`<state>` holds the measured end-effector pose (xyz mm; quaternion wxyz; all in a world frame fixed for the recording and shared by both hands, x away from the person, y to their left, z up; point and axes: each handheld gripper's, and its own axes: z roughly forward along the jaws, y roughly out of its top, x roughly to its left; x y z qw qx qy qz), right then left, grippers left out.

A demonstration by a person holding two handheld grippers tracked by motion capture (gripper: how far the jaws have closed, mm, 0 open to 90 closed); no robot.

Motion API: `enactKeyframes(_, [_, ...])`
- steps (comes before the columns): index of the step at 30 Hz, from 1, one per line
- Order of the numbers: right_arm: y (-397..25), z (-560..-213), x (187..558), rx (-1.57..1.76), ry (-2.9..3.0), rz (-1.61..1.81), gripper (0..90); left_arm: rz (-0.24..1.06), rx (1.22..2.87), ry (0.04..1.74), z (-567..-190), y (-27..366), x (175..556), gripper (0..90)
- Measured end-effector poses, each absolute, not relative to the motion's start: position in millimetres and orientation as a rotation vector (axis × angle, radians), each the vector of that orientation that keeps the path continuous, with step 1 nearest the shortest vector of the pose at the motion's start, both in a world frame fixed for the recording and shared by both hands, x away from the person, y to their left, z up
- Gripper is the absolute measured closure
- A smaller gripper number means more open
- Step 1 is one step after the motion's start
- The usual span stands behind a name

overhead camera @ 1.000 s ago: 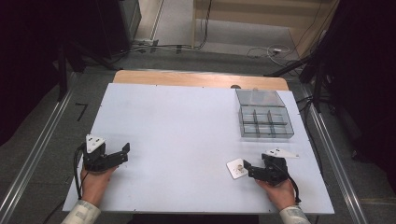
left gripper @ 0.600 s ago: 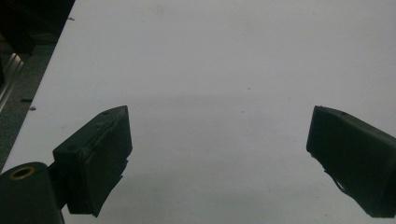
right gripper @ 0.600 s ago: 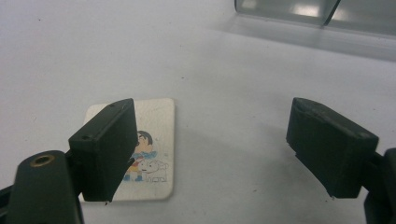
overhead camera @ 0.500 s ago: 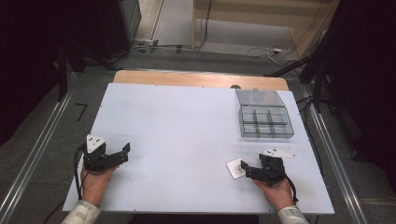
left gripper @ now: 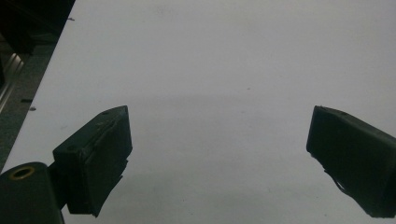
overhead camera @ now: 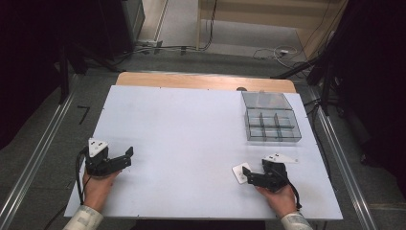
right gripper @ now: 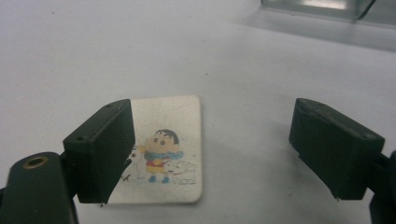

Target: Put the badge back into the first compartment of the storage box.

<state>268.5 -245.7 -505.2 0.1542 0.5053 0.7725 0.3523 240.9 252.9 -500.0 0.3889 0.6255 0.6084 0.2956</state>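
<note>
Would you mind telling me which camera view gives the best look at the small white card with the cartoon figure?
The right gripper view: the card lies flat close up, its cartoon print legible, partly behind one jaw of the open right gripper. The high view shows the card as a small white square at that gripper's tip.

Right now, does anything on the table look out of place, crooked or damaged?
Nothing stands out. The small white card with a cartoon figure lies flat and whole on the table, between the open jaws of the right gripper. The clear compartment box sits squarely near the far right corner. The left gripper is open over bare surface.
</note>
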Motion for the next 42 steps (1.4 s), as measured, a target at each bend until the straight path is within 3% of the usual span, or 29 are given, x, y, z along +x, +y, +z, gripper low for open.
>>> enactKeyframes(22, [-224,-508,262,1.424,2.252,0.974,9.4,0.753,1.591,1.546,-500,253,241,7.0])
enactKeyframes(42, [-219,-508,258,1.425,2.229,0.953,15.0,0.754,1.586,1.549,-500,253,241,7.0])
